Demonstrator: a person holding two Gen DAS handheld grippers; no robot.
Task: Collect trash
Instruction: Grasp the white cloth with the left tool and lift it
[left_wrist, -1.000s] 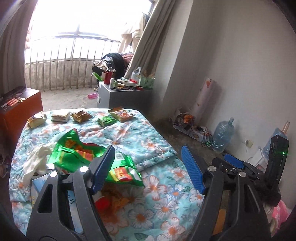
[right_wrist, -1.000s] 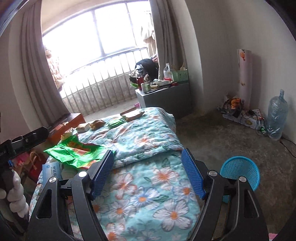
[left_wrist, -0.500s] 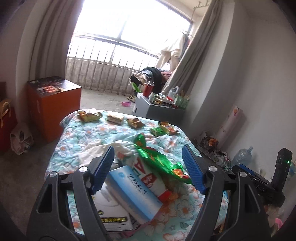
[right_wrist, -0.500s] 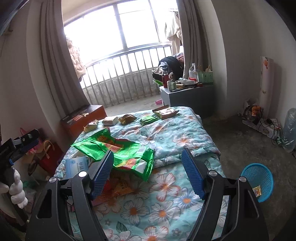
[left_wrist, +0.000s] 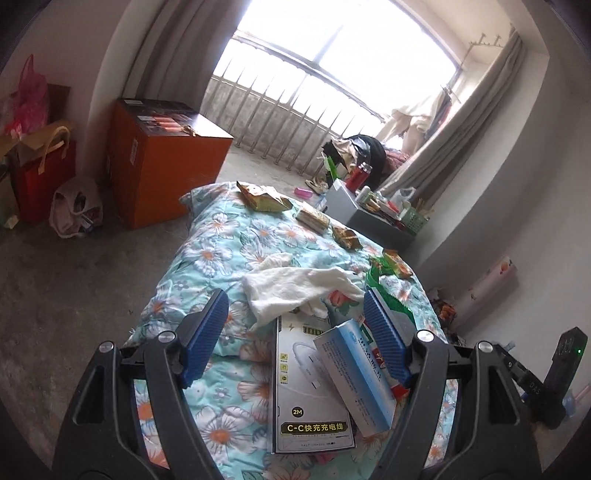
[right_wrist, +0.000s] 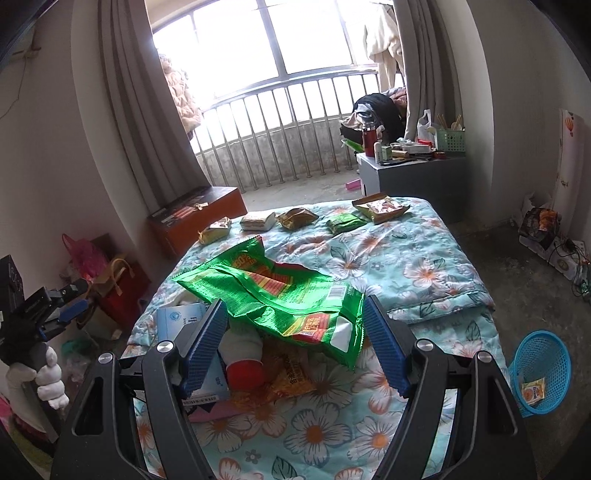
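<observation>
Trash lies heaped on the near end of a floral turquoise quilt (right_wrist: 417, 258) spread over a low bed: a large crinkled green foil snack bag (right_wrist: 280, 295), a white cardboard cable box (left_wrist: 306, 384) and a pale blue carton (left_wrist: 354, 373). The green bag's long axis runs from far left to near right, its torn mouth towards the right gripper (right_wrist: 295, 343), whose blue pads stand wide apart with nothing pinched. The cable box lies lengthwise along the bed; the carton leans across it. The left gripper (left_wrist: 295, 332) also gapes wide and empty above them, just short of a rumpled white cloth (left_wrist: 295, 288). Five small wrappers (right_wrist: 295, 218) line the far edge. Bare concrete floor flanks both sides of the bed, and a blue plastic mesh basket (right_wrist: 543, 373) stands on it near the right corner. An orange box (left_wrist: 162, 162) stands left.
</observation>
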